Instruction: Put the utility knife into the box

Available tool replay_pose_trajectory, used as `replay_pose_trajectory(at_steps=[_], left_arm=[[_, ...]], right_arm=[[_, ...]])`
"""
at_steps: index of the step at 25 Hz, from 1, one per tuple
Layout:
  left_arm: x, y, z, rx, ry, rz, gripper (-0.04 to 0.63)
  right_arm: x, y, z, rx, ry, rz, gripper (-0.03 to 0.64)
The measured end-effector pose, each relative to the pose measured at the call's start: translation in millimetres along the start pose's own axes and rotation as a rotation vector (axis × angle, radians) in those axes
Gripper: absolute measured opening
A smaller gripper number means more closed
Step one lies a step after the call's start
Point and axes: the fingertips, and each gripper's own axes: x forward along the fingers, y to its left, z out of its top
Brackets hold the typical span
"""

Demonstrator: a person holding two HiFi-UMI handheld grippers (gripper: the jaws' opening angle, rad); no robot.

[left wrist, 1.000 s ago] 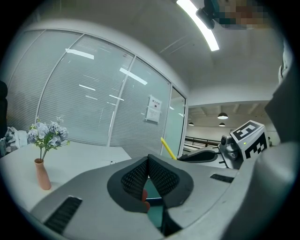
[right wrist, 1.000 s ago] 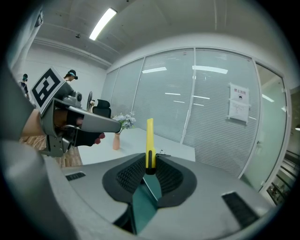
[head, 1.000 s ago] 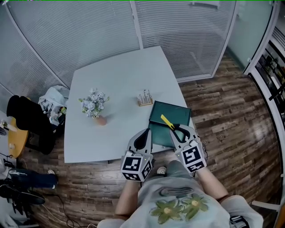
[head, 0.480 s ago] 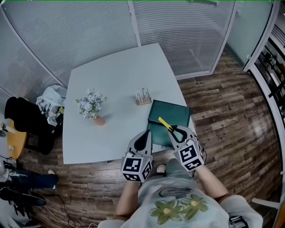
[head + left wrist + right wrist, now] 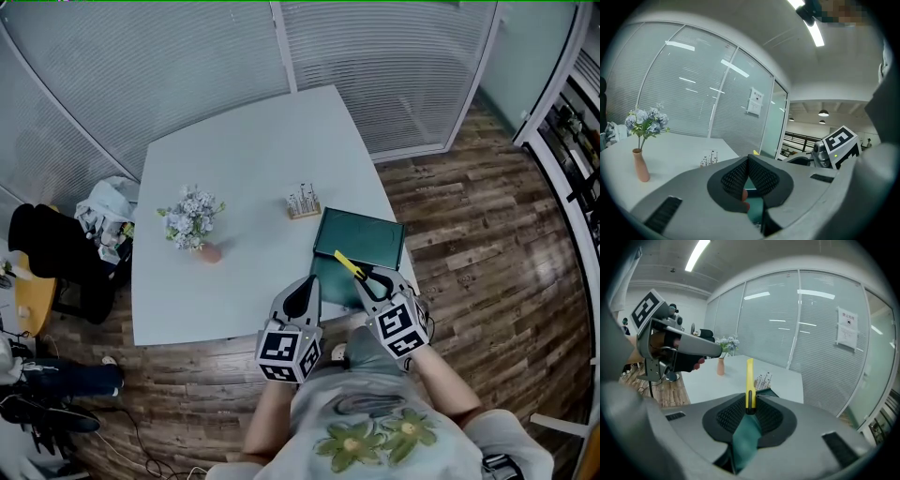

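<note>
A yellow utility knife (image 5: 351,265) (image 5: 749,384) sticks out forward from my right gripper (image 5: 368,278) (image 5: 749,409), which is shut on its near end. It hangs over the dark green box (image 5: 357,246) at the table's near right corner. A strip of the green box (image 5: 745,439) shows between the jaws below the knife. My left gripper (image 5: 302,292) (image 5: 748,165) is shut with nothing in it, held just left of the box at the table's near edge.
On the white table (image 5: 244,187) stand a small vase of pale flowers (image 5: 193,221) (image 5: 643,140) at the left and a small wooden stand with thin upright pieces (image 5: 303,203) (image 5: 763,379) just beyond the box. Wooden floor surrounds the table; glass walls with blinds rise behind it.
The right gripper with the knife has drifted a little nearer to me over the box's near part. The left gripper has stayed in place.
</note>
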Motion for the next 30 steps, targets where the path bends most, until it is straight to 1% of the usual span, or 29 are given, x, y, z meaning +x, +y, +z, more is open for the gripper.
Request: replay_pose_trajectory(at_steps=[5, 8, 18, 23, 30], left_arm=[[4, 2, -4, -0.007, 0.012, -0.005, -0.006], [5, 1, -5, -0.008, 0.017, -0.011, -0.006], [11, 8, -16, -0.019, 0.052, 0.002, -0.006], [18, 17, -20, -0.023, 0.07, 0.004, -0.006], [25, 26, -25, -0.032, 0.088, -0.001, -0.006]], right_arm=[[5, -1, -8, -0.007, 0.029, 0.002, 0.074], [8, 3, -16, 0.006, 0.045, 0.01, 0.074], [17, 5, -30, 0.0, 0.088, 0.037, 0.074], [25, 4, -37, 0.017, 0.105, 0.044, 0.074], [33, 3, -45, 0.001, 0.137, 0.051, 0.074]])
